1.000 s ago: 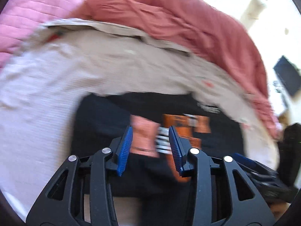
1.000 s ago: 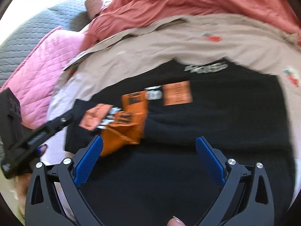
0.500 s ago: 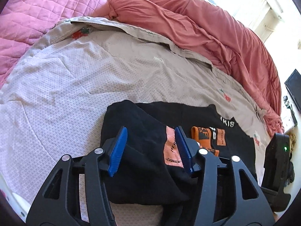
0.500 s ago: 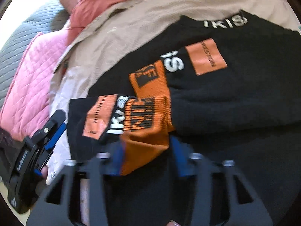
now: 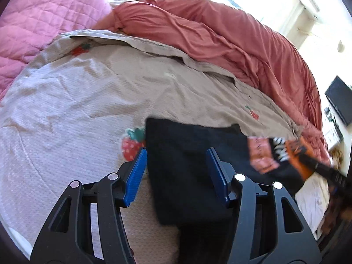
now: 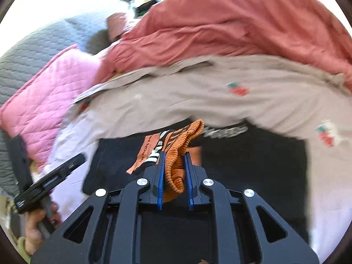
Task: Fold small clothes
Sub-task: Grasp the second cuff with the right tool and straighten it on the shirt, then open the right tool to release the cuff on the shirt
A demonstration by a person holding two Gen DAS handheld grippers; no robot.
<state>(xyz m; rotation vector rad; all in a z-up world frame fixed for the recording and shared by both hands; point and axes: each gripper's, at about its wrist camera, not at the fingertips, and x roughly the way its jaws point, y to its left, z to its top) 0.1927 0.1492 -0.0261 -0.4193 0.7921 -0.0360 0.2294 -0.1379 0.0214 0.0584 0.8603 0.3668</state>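
Right gripper (image 6: 173,154) jaws, just closing, clamp the orange ribbed cuff (image 6: 179,151) of the black sweater (image 6: 253,160), lifted off the strawberry-print bedsheet (image 5: 88,101). Left gripper (image 5: 176,154), half-open after widening, holds nothing, above the sweater's edge. Lettering blurred; sweater's near end cut off.

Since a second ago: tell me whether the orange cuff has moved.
Yes. The orange cuff lay flat on the black sweater; now the right gripper, fingers just closed, pinches it and holds it raised off the sweater, toward the beige sheet.

One black garment (image 5: 187,165), two tools, one beige strawberry sheet (image 5: 88,101), one red duvet (image 5: 209,33), one pink quilt (image 5: 44,17)
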